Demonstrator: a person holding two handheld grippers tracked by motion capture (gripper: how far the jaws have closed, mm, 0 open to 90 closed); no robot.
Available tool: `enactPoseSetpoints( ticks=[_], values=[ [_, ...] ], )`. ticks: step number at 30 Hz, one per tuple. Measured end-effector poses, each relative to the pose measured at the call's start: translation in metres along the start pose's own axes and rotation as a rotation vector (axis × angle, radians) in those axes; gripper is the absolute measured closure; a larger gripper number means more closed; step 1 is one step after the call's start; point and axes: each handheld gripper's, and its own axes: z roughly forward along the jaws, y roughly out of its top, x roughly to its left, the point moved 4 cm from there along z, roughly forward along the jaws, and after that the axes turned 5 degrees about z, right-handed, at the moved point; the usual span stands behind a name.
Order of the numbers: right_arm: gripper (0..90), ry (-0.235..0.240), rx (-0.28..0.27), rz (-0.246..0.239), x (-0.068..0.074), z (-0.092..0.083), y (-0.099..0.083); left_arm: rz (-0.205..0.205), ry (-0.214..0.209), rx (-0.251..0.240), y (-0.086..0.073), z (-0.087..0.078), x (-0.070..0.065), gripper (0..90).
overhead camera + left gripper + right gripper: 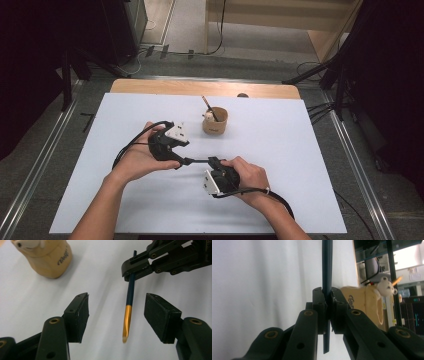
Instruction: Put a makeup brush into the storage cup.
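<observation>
A person sits at a white counter (280, 200) holding a two-jaw tool in each hand. The right tool (214, 161) is clamped tight on a dark blue pencil (130, 291) with a gold end; in the right gripper view the pencil (327, 265) runs straight up between the pressed jaws. The left tool (186, 161) stands part open: in the left gripper view its two black pads sit either side of the pencil's gold end without touching it, so the pencil is carried by the right tool alone, just above the counter.

A tan wooden pen cup (215, 121) with a small white bear figure stands beyond both tools, near the middle of the counter, with another pencil already leaning in it.

The step in hand looks like a handover that ends at the cup. To do it well, draw the left tool clear of the pencil before the right moves, keep the right grip firm and near the pencil's middle, tip the pencil upright over the cup's mouth, and lower it beside the bear before letting go.
</observation>
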Motion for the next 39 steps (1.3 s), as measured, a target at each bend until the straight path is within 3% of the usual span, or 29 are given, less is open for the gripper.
enactPoseSetpoints(
  ticks=[2, 5, 12, 18, 21, 24, 28, 39],
  values=[
    [85.3, 0.0, 0.001, 0.038, -0.003, -0.001, -0.003, -0.014, 0.019, -0.034, -0.002, -0.003, 0.002, 36.9],
    [85.4, 0.0, 0.002, 0.106, -0.008, -0.003, -0.008, -0.047, 0.011, -0.09, -0.004, -0.007, 0.004, 36.7],
    [85.5, 0.006, -0.006, 0.303, -0.021, -0.005, -0.02, -0.069, 0.031, -0.144, -0.006, -0.006, 0.003, 36.2],
    [85.5, 0.057, -0.051, 0.521, -0.031, -0.006, -0.029, -0.105, 0.023, -0.219, -0.005, -0.005, 0.002, 38.1],
    [85.5, 0.081, -0.073, 0.65, -0.034, -0.006, -0.034, -0.108, 0.045, -0.258, -0.004, -0.003, 0.0, 39.6],
    [85.5, 0.091, -0.093, 0.741, -0.038, -0.007, -0.039, -0.123, 0.05, -0.293, -0.003, -0.003, 0.0, 40.4],
    [85.5, 0.092, -0.133, 0.824, -0.043, -0.01, -0.041, -0.146, 0.047, -0.325, -0.003, -0.001, 0.001, 40.5],
    [85.5, 0.159, -0.274, 1.019, -0.048, -0.017, -0.036, -0.184, 0.046, -0.399, 0.001, 0.004, -0.001, 41.0]
  ],
)
